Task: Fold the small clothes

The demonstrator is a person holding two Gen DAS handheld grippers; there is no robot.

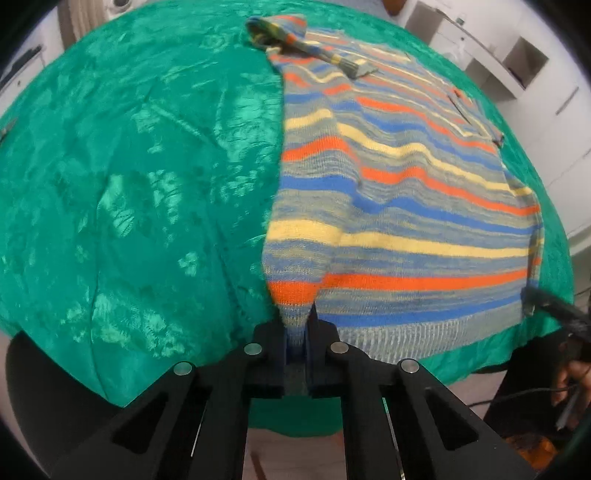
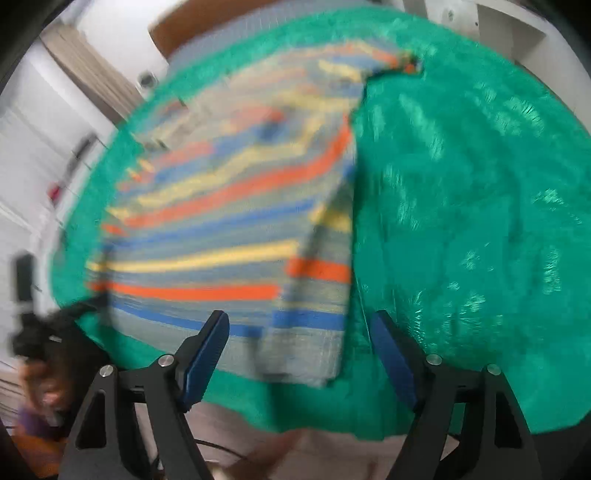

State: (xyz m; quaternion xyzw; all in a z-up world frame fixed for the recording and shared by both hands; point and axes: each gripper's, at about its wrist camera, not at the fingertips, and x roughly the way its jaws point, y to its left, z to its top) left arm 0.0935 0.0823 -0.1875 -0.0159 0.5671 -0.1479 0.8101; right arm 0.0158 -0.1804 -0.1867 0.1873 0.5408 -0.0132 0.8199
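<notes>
A small striped knit sweater (image 1: 399, 192) in grey, blue, orange and yellow lies on a green cloth (image 1: 129, 184). Its left side is folded over the body. My left gripper (image 1: 297, 332) is shut on the near corner of that folded part and holds it slightly lifted. One sleeve lies bunched at the far end (image 1: 280, 33). In the blurred right wrist view, my right gripper (image 2: 299, 325) is open above the near right corner of the sweater (image 2: 240, 236) and holds nothing. The right gripper's tip also shows in the left wrist view (image 1: 532, 295) at the sweater's right edge.
The green cloth (image 2: 461, 221) covers a round-looking table whose near edge runs just in front of both grippers. White cabinets and shelves (image 1: 517, 62) stand behind the table. A hand and cables (image 2: 40, 384) show at the lower left of the right wrist view.
</notes>
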